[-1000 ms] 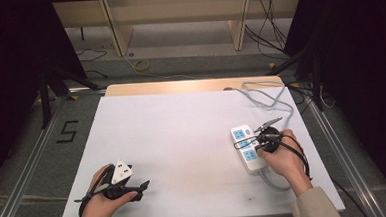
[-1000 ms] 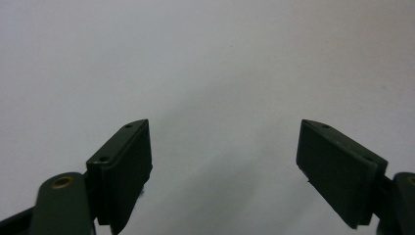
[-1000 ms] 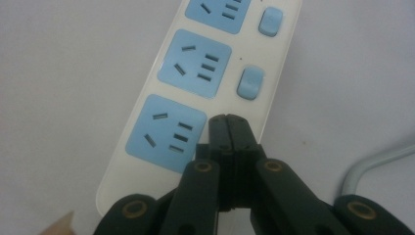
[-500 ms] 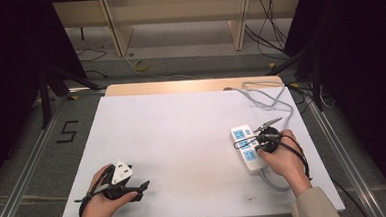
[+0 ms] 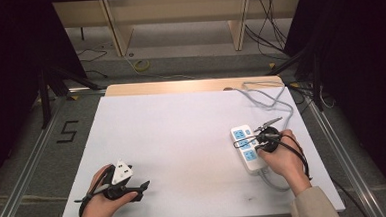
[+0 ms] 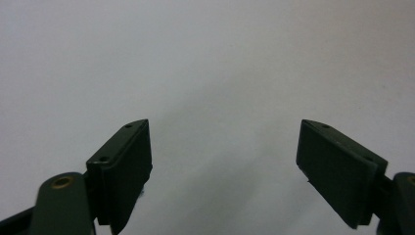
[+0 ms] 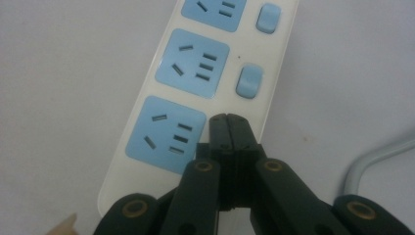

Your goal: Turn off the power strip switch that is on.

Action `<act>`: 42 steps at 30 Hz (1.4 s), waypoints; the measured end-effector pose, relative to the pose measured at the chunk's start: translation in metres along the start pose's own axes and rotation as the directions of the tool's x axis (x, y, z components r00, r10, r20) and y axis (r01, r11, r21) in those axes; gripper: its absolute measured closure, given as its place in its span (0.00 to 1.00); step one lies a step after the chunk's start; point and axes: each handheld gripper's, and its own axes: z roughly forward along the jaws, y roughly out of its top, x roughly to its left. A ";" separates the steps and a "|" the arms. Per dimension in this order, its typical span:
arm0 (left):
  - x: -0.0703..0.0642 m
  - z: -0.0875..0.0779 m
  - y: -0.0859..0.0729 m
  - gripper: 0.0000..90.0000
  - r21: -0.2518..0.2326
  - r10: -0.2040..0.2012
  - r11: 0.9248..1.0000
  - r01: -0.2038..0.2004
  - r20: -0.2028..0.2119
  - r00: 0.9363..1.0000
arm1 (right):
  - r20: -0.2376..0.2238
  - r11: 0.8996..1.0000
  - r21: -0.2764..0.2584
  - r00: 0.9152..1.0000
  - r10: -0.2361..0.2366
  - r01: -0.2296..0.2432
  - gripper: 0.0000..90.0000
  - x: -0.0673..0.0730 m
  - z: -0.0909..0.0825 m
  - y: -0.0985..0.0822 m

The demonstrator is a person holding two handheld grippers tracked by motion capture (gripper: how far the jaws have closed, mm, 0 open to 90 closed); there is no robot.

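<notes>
White table (image 5: 182,139): closed right tongs (image 7: 228,117) over power strip (image 7: 195,73), cable (image 5: 270,97) behind

White power strip (image 7: 147,127), light-blue sockets (image 7: 165,133) and switches (image 7: 249,81). Grey cord (image 5: 270,97). White bench (image 5: 182,139), black hand-held gripper (image 7: 228,122).

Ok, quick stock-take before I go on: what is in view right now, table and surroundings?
power strip: one, white with blue sockets and blue switches, right side of the table
power strip cable: one, grey, looping from the strip toward the table's far right corner
table: one, white top with a wooden far edge
floor marking "5": one, black, floor left of the table
floor cables: several, dark and yellowish, beyond the table
left gripper: one, black, jaws open over bare table, near left
right gripper: one, black, jaws shut, tips at the power strip
</notes>
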 end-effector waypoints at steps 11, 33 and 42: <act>0.000 0.000 0.000 0.23 0.001 0.004 1.000 -0.004 0.001 1.000 | 0.002 1.000 0.004 1.000 0.000 0.000 1.00 0.000 0.000 0.000; -0.001 0.000 0.000 0.23 0.002 0.002 1.000 -0.002 0.002 1.000 | 0.003 1.000 0.011 1.000 0.007 -0.007 1.00 0.001 0.001 0.001; -0.001 0.001 0.000 0.23 0.001 0.002 1.000 -0.002 0.002 1.000 | 0.004 1.000 0.005 1.000 0.010 -0.010 1.00 0.000 0.001 0.001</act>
